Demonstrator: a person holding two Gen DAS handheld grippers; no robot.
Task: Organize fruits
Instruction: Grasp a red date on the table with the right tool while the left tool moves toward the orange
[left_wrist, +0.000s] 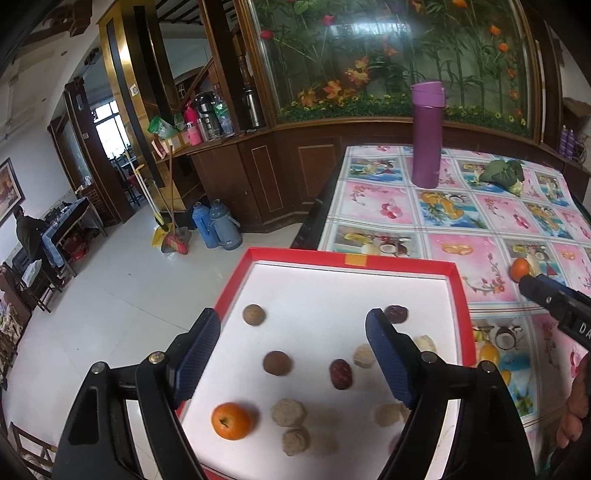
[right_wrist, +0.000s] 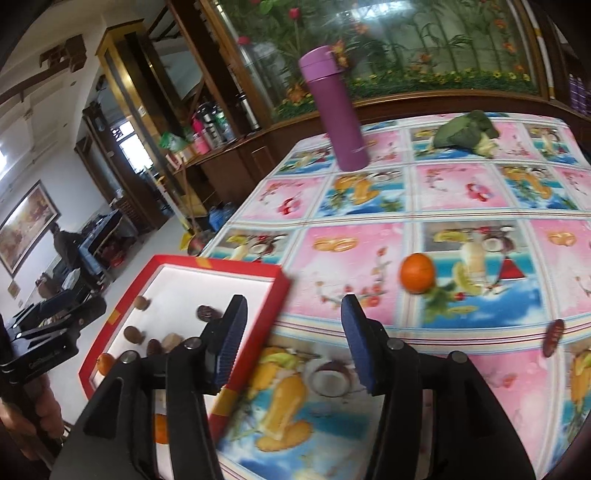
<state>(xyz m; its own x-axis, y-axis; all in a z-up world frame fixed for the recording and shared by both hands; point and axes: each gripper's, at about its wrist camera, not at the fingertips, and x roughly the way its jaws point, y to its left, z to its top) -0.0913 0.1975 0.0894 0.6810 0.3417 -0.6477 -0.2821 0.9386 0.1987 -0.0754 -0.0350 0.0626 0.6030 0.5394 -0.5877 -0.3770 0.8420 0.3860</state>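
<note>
A red-rimmed box (left_wrist: 464, 314) with a white floor sits at the table's near left corner. In it lie an orange (left_wrist: 231, 421), brown nuts (left_wrist: 276, 363), red dates (left_wrist: 340, 373) and several pale round pieces (left_wrist: 288, 412). My left gripper (left_wrist: 291, 350) hangs open above the box, empty. A second orange (right_wrist: 417, 273) rests on the patterned tablecloth, right of the box (right_wrist: 184, 264). A red date (right_wrist: 553, 336) lies farther right. My right gripper (right_wrist: 291, 343) is open and empty over the cloth, short of that orange; its body (left_wrist: 554, 295) shows in the left wrist view.
A tall purple flask (left_wrist: 426, 134) (right_wrist: 338, 110) stands at the table's far side, with a green leafy vegetable (left_wrist: 504, 173) (right_wrist: 467, 133) to its right. The table edge (left_wrist: 314, 218) drops to a white tiled floor on the left. A person (left_wrist: 27, 229) stands far off.
</note>
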